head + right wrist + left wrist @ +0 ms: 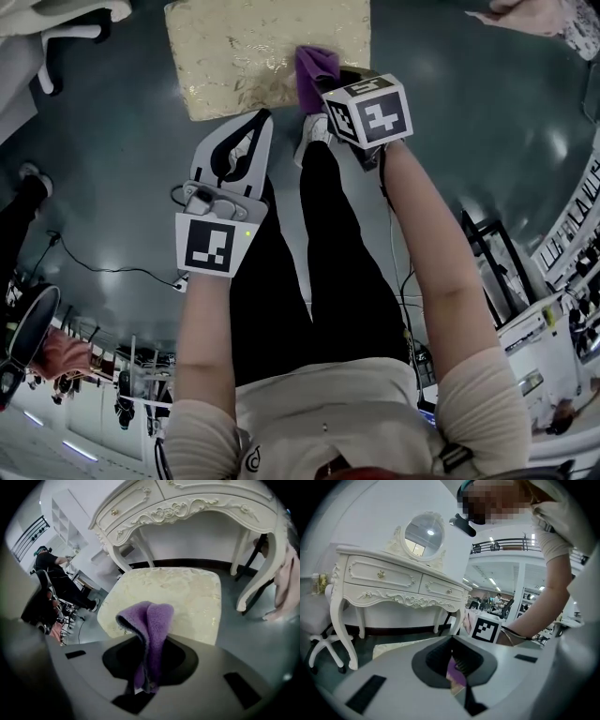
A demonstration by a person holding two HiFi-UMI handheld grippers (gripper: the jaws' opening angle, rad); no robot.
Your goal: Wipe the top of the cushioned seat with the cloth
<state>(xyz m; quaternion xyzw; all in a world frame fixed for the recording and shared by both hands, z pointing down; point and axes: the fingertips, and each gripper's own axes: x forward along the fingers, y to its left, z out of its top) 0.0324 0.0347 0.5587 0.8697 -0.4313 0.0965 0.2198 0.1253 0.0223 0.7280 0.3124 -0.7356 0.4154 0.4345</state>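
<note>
My right gripper (146, 663) had its jaws clamped on the purple cloth (151, 618), which stood up folded between them and hung down into the hollow behind. In the head view that cloth sat at the lower right edge of the cushioned seat (244, 47), near the top of the frame; I could not tell whether it touched the gold fabric. My left gripper (263, 116) was lower and to the left, off the seat and over the dark floor (112, 169), its fingertips (251, 131) brought together on nothing. Beyond the seat stood a white dressing table (393, 581) with an oval mirror (423, 534).
</note>
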